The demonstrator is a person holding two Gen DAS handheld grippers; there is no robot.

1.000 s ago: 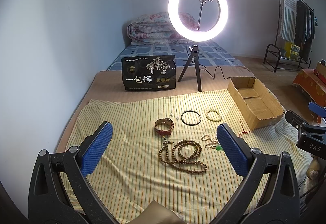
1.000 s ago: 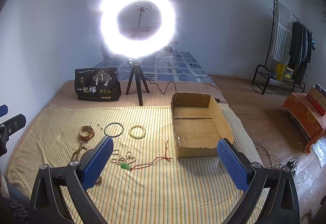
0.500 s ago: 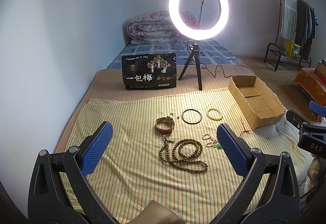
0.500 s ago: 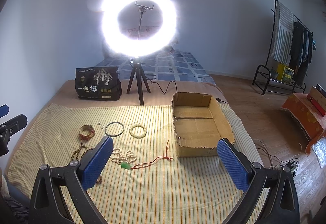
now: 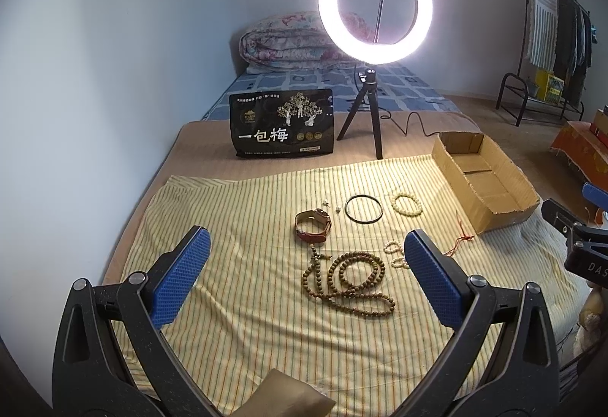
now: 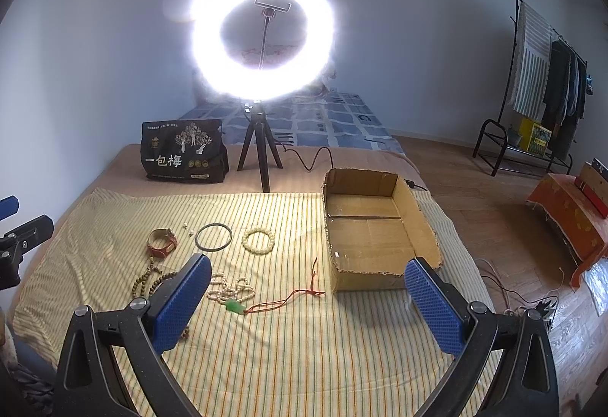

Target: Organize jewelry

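Jewelry lies on a yellow striped cloth [image 5: 235, 212]: a red-strapped watch [image 5: 313, 225], a black bangle [image 5: 363, 209], a pale bead bracelet [image 5: 406, 204], a long brown bead necklace [image 5: 347, 282], small white beads [image 6: 230, 289] and a green pendant on a red cord [image 6: 235, 305]. An open, empty cardboard box [image 6: 374, 227] stands at the cloth's right. My left gripper [image 5: 306, 278] is open and empty, above the cloth before the necklace. My right gripper [image 6: 307, 303] is open and empty, near the pendant and box.
A lit ring light on a tripod [image 5: 374, 75] and a black printed bag [image 5: 283, 122] stand behind the cloth. A folded quilt [image 5: 288, 45] lies at the back. A clothes rack [image 6: 547, 82] and an orange-covered stand [image 6: 570, 215] are at the right.
Both grippers have drifted very slightly; the scene shifts a little down in the left wrist view. Nothing was taken hold of or moved.
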